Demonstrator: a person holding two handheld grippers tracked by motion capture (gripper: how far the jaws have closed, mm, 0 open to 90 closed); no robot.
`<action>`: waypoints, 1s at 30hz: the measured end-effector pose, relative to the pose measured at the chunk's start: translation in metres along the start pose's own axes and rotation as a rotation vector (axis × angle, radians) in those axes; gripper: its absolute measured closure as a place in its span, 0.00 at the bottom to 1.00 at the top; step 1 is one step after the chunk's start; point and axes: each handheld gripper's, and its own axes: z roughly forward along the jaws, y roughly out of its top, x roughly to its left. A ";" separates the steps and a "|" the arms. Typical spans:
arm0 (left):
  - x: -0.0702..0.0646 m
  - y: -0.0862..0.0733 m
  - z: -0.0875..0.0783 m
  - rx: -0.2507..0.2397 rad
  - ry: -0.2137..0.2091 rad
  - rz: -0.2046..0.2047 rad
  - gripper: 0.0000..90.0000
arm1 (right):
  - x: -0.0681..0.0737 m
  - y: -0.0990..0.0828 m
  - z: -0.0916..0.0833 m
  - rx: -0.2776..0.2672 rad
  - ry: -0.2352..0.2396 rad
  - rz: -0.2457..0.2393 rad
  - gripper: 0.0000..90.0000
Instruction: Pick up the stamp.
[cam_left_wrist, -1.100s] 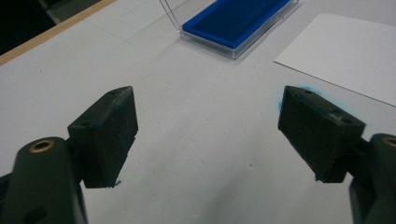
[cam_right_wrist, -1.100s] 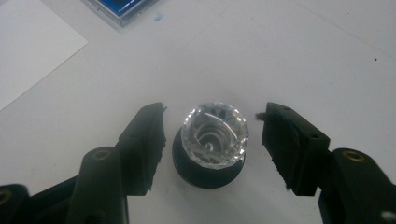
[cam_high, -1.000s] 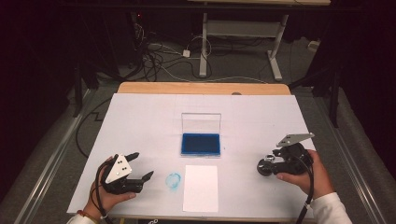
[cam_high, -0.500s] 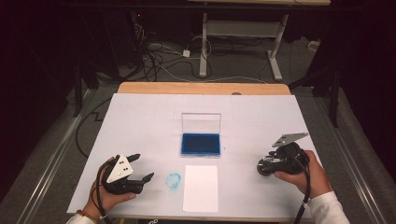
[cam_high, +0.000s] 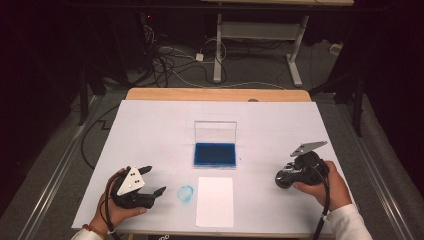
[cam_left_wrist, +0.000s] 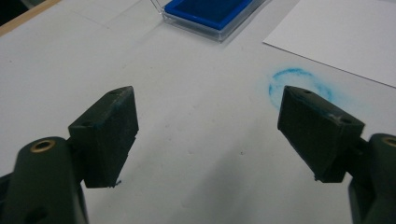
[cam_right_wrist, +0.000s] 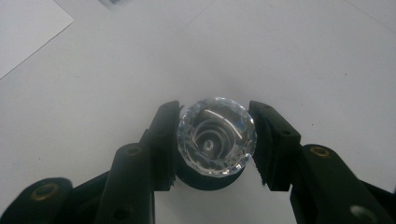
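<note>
At the table's near left edge the left hand (cam_high: 112, 207) rests low on the white sheet (cam_high: 150, 130), holding the left gripper (cam_high: 154, 181) level, aimed right at a blue smudge (cam_high: 185, 193); its jaws stand wide apart with nothing between. Next comes a paper (cam_high: 215, 201), with the ink pad (cam_high: 215, 154) behind it. At the right, the right hand (cam_high: 327, 187) holds the right gripper (cam_right_wrist: 215, 140), whose jaws have just closed on a clear faceted stamp (cam_right_wrist: 216, 142) standing on the sheet.
</note>
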 end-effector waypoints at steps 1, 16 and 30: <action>0.000 0.000 0.000 0.002 -0.003 0.000 0.22 | 0.000 0.000 0.000 0.005 -0.002 -0.001 0.62; -0.002 0.001 0.004 0.022 -0.025 0.012 0.23 | -0.001 -0.001 0.002 -0.008 0.003 -0.020 0.63; -0.002 0.000 0.003 0.023 -0.023 0.015 0.23 | -0.002 -0.006 -0.003 -0.077 -0.007 -0.018 0.63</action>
